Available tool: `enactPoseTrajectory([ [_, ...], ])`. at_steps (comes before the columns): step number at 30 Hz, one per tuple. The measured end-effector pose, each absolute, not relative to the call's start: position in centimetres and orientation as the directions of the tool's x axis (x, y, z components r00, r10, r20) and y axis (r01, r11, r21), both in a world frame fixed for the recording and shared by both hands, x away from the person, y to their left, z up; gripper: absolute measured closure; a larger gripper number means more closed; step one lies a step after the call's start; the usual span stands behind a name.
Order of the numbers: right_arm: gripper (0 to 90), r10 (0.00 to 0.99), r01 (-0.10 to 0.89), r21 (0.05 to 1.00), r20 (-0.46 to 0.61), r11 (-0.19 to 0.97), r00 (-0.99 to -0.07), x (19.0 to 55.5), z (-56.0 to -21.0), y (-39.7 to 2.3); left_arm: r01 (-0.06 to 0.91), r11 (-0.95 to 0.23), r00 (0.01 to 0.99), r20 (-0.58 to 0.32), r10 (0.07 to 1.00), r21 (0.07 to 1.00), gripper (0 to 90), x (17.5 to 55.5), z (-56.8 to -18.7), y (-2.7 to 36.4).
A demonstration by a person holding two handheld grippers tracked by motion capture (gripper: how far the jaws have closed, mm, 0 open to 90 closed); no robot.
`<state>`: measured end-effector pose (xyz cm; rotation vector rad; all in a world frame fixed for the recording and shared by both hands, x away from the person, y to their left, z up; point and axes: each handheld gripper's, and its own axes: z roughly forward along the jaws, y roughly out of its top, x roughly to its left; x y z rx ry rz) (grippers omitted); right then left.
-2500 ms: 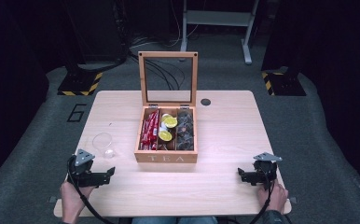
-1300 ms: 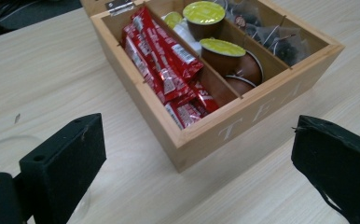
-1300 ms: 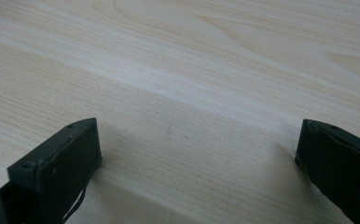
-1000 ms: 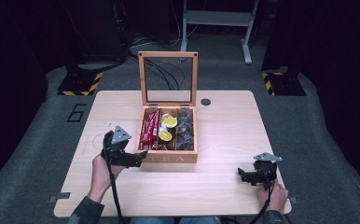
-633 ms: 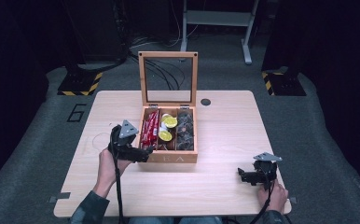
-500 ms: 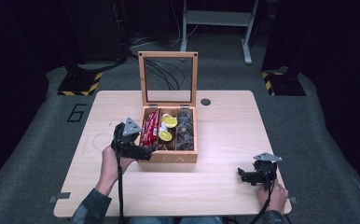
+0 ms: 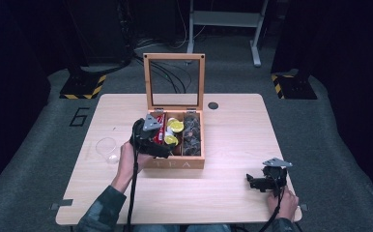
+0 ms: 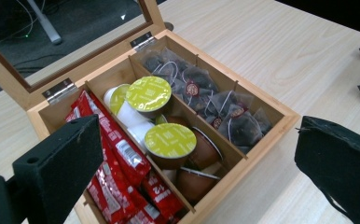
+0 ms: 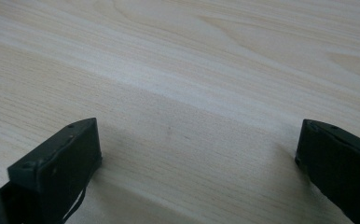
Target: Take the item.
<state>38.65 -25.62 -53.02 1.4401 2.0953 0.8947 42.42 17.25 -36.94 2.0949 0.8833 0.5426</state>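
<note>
A wooden tea box (image 7: 175, 162) (image 8: 271, 119) stands mid-table with its glass lid (image 7: 174, 82) upright. Inside lie red sachets (image 8: 122, 161) (image 7: 157, 126) in the left compartment, yellow-lidded capsules (image 8: 169, 140) (image 7: 176, 126) in the middle one and dark tea bags (image 8: 201, 91) (image 7: 191, 133) in the right one. My left gripper (image 7: 161, 147) (image 8: 192, 186) hovers open over the box's left front part, nothing between its jaws. My right gripper (image 7: 253, 182) (image 9: 197, 172) rests open near the table's front right corner, over bare wood.
A clear glass cup (image 7: 107, 149) lies on the table left of the box. A small black round disc (image 7: 213, 105) sits in the tabletop behind the box on the right. Dark floor with cables and hazard-striped bases surrounds the table (image 7: 233, 145).
My left gripper has travelled from the table's front left corner up and right to the tea box and now hangs over it. The right gripper has stayed put.
</note>
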Motion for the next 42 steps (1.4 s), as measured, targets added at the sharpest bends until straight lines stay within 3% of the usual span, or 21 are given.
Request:
enactPoseTrajectory([
  [29,0.0,0.933,0.647,0.721,0.002,0.248,-0.359,38.6,-53.0,-25.6,0.482,-0.55,0.736,0.025,0.676,0.682,0.1,47.0,-41.2,11.4],
  [38,0.0,0.933,0.647,0.721,0.002,0.247,-0.359,38.6,-53.0,-25.6,0.445,-0.618,0.789,0.042,0.613,0.648,27.2,47.2,-42.5,9.4],
  [42,0.0,0.933,0.647,0.721,0.002,0.247,-0.359,38.7,-53.0,-25.6,0.458,-0.632,0.785,0.05,0.618,0.625,43.9,47.5,-42.9,9.1],
])
